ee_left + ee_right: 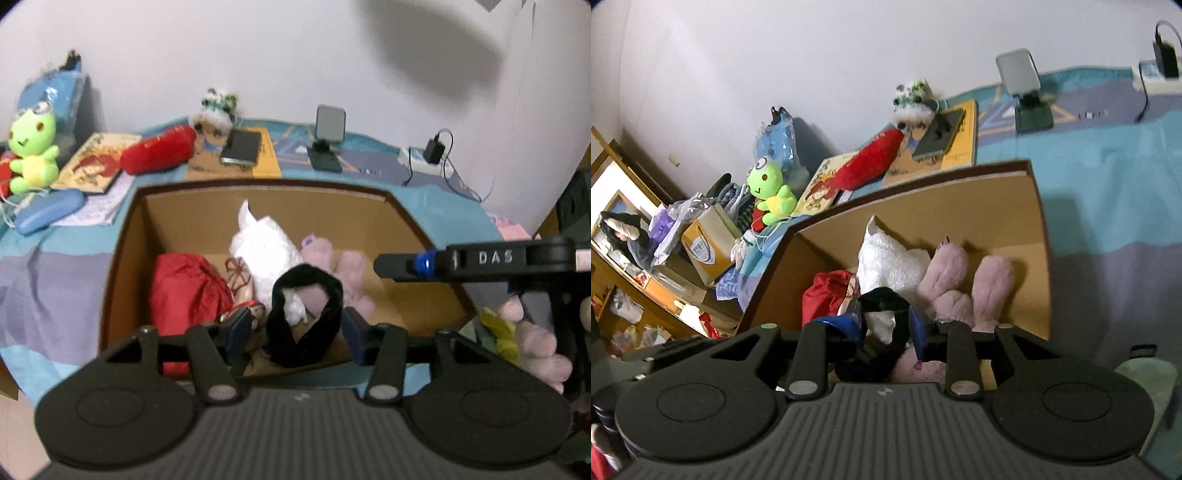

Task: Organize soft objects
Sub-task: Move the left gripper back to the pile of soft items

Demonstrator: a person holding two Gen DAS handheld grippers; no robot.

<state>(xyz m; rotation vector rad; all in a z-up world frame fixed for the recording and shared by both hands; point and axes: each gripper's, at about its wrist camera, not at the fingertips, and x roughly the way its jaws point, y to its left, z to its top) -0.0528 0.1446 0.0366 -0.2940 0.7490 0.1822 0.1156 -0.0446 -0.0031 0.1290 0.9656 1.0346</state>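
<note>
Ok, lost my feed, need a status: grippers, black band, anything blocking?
Left gripper open, black band loose between its fingers, in box. Right gripper narrowly open above box. Nothing blocking.

Cardboard box (129,258) is sitting on the bed (55,266); headband (306,317) is lying inside, before the plush toys (266,251).

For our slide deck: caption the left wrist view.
Left gripper open over a cardboard box, a black headband between its fingers.
</note>
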